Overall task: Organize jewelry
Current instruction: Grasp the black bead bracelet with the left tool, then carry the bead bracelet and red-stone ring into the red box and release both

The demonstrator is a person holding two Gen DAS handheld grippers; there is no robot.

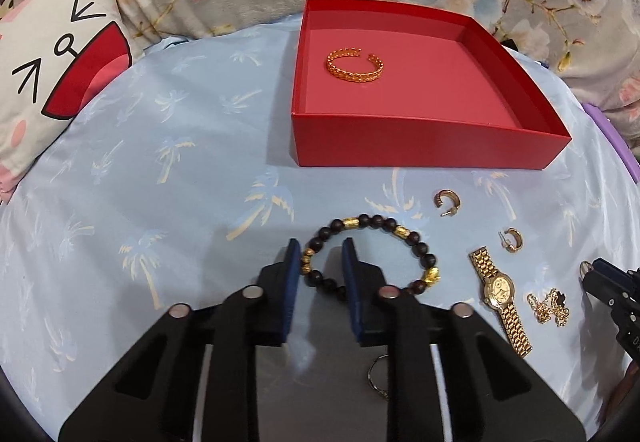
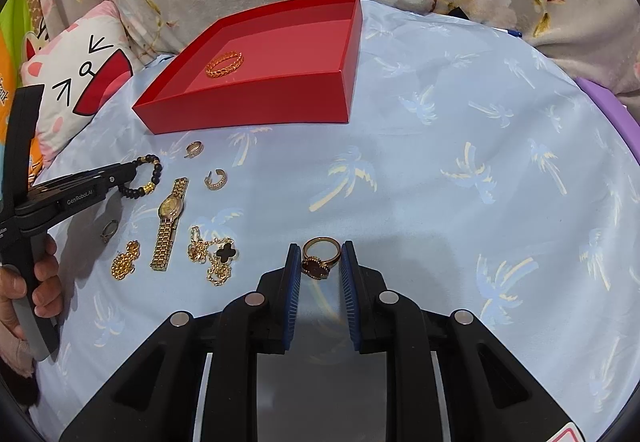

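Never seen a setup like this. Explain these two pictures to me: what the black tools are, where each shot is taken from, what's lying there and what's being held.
No robot here: a person holds a two-fingered gripper in each hand, each with a camera looking along its fingers. One picture comes from the left gripper, the other from the right gripper.

On a blue cloth stands an open red box with a gold bangle inside. Loose on the cloth: two earrings, a gold watch, a clover necklace, a small chain and a plain ring.

The left jaws are closed on a bead bracelet. The right jaws grip a ring with a dark stone.
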